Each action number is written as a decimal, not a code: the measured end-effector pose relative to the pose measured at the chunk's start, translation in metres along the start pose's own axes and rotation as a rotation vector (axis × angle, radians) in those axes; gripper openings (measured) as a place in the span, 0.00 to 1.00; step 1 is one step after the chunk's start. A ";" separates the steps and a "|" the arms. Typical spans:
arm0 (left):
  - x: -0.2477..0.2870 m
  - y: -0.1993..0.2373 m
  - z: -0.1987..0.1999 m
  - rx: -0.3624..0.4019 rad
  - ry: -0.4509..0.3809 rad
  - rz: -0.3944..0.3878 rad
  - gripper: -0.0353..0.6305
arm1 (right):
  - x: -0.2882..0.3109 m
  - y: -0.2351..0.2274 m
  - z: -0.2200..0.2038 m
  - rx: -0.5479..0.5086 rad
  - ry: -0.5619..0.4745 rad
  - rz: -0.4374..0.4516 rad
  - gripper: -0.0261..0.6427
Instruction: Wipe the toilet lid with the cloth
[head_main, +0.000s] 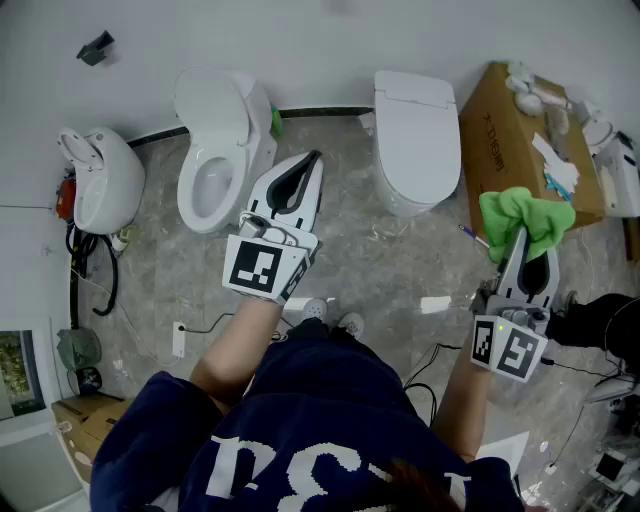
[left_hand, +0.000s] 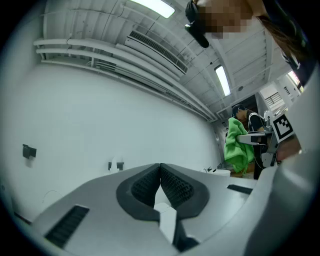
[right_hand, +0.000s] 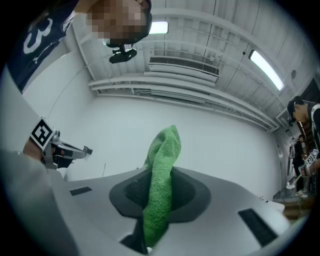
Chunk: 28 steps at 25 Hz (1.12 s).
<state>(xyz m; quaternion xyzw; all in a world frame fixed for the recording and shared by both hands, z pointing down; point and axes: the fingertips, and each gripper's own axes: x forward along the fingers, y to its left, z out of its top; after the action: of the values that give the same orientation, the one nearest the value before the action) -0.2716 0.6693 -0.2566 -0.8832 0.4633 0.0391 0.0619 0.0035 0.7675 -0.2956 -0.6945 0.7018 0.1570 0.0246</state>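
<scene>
The toilet lid (head_main: 418, 130) lies shut, its bowl backed against the wall. To the left of it stands a second toilet (head_main: 215, 150) with its seat open, and to the right a cardboard box (head_main: 505, 130). The left gripper (head_main: 312, 160) hangs between the lidded toilet and the open one, its fingers pressed together on nothing. The right gripper (head_main: 522, 240) is held to the right of the lid, in front of the box. Its fingers are clamped on the green cloth (head_main: 525, 215), which bunches above them, well clear of the lid.
</scene>
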 end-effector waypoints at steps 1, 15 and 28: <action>-0.001 0.001 0.003 0.004 -0.009 0.011 0.08 | 0.000 0.001 0.002 -0.003 -0.003 0.002 0.16; 0.000 0.013 -0.004 0.021 0.000 0.046 0.08 | 0.011 0.009 0.000 0.052 -0.050 0.046 0.16; 0.156 0.125 -0.032 -0.031 -0.051 0.034 0.08 | 0.198 0.034 -0.050 0.039 -0.029 0.064 0.16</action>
<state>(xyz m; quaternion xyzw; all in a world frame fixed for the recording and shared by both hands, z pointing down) -0.2856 0.4672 -0.2539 -0.8748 0.4758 0.0695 0.0593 -0.0276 0.5625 -0.2914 -0.6686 0.7262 0.1540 0.0433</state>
